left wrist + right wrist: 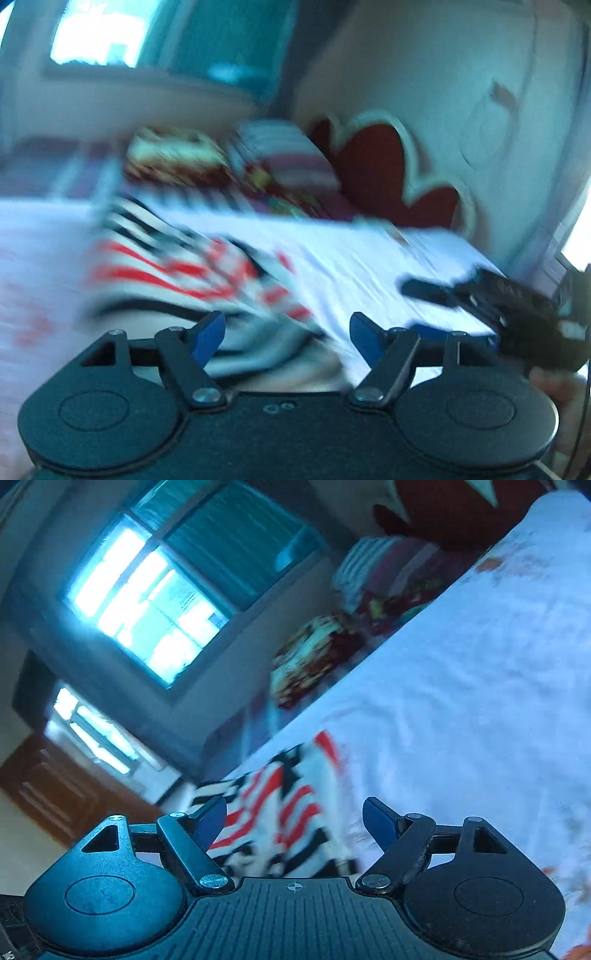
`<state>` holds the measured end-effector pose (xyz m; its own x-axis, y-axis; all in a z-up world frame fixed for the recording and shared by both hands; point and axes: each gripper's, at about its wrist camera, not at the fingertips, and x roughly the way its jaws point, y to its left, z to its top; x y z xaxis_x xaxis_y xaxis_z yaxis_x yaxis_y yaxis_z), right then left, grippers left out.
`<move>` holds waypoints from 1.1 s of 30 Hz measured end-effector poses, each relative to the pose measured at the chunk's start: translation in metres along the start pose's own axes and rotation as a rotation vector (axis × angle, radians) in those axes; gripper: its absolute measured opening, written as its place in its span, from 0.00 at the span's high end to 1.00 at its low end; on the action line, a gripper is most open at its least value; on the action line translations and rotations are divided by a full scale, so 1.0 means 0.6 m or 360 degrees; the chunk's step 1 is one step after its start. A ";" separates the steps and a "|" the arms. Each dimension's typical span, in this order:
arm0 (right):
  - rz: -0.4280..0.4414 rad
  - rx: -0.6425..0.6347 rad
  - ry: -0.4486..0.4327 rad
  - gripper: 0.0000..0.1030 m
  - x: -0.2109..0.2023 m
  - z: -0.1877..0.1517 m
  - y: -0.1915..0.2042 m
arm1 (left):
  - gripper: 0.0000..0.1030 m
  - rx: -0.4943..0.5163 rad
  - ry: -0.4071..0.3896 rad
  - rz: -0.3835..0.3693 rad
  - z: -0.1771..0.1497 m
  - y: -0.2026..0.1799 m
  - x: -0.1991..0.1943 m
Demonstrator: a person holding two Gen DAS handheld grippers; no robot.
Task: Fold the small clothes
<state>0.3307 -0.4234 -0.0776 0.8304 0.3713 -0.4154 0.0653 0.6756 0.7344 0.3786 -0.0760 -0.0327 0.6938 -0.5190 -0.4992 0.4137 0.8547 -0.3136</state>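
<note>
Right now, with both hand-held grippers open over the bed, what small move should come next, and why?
Probably bring the left hand-held gripper down onto the near edge of the red, black and white striped garment. It lies rumpled on the white bedsheet, and neither the left nor the right hand-held gripper holds any cloth.

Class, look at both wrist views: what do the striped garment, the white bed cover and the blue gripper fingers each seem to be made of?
Striped garment: soft matte fabric, probably knit cotton; it lies crumpled in folds. White bed cover: thin matte woven cloth, judging by its fine wrinkles. Blue fingers: smooth rigid plastic with a slight sheen, though blur leaves rubber pads possible.
</note>
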 end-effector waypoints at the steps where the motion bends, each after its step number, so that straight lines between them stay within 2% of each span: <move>1: 0.0040 0.0011 0.0043 0.22 0.009 -0.005 0.008 | 0.30 -0.0027 -0.0042 0.0083 0.005 0.030 -0.015; 4: 0.0124 0.0067 0.0193 0.22 0.051 -0.023 0.030 | 0.36 -0.0150 -0.0010 0.0264 0.021 0.118 -0.016; 7: 0.0157 0.0165 0.0330 0.22 0.094 -0.036 0.034 | 0.40 -0.0224 0.0045 0.0319 0.023 0.161 0.005; 10: 0.0106 0.0208 0.0467 0.22 0.132 -0.047 0.028 | 0.40 -0.0260 0.0076 0.0329 0.023 0.177 0.034; 12: 0.0075 0.0215 0.0505 0.22 0.155 -0.050 0.023 | 0.40 -0.0280 0.0108 0.0316 0.004 0.184 0.027; 13: 0.0055 0.0212 0.0510 0.34 0.164 -0.051 0.021 | 0.40 -0.0282 0.0124 0.0316 -0.006 0.185 0.021; 14: 0.0050 0.0198 0.0511 0.50 0.170 -0.052 0.021 | 0.38 -0.0282 0.0130 0.0323 -0.011 0.183 0.020; 16: 0.0040 0.0168 0.0531 0.60 0.181 -0.053 0.024 | 0.38 -0.0310 0.0133 0.0322 -0.017 0.188 0.021; 19: -0.0029 0.0000 0.0555 0.60 0.202 -0.062 0.043 | 0.36 -0.0337 0.0130 0.0297 -0.022 0.195 0.021; 21: -0.0051 -0.0121 0.0550 0.60 0.209 -0.066 0.058 | 0.36 -0.0348 0.0092 0.0288 -0.019 0.202 0.016; 23: -0.0089 -0.0290 0.0516 0.74 0.211 -0.072 0.077 | 0.36 -0.0382 0.0070 0.0285 -0.016 0.213 0.019; 25: -0.0123 -0.0533 0.0448 0.78 0.203 -0.083 0.105 | 0.37 -0.0388 0.0088 0.0263 -0.012 0.215 0.028; 27: -0.0156 -0.0788 0.0328 0.79 0.185 -0.093 0.134 | 0.43 -0.0328 0.0079 0.0265 -0.002 0.203 0.032; 29: -0.0164 -0.0968 0.0191 0.79 0.159 -0.097 0.154 | 0.44 -0.0299 0.0067 0.0244 0.009 0.190 0.036; 33: -0.0238 -0.1136 0.0006 0.79 0.118 -0.101 0.154 | 0.43 -0.0171 0.0108 0.0209 0.019 0.154 0.068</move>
<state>0.3621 -0.2962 -0.0715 0.8387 0.2439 -0.4869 -0.2000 0.9696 0.1411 0.4521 -0.0179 -0.0730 0.6947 -0.4056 -0.5940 0.2543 0.9110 -0.3246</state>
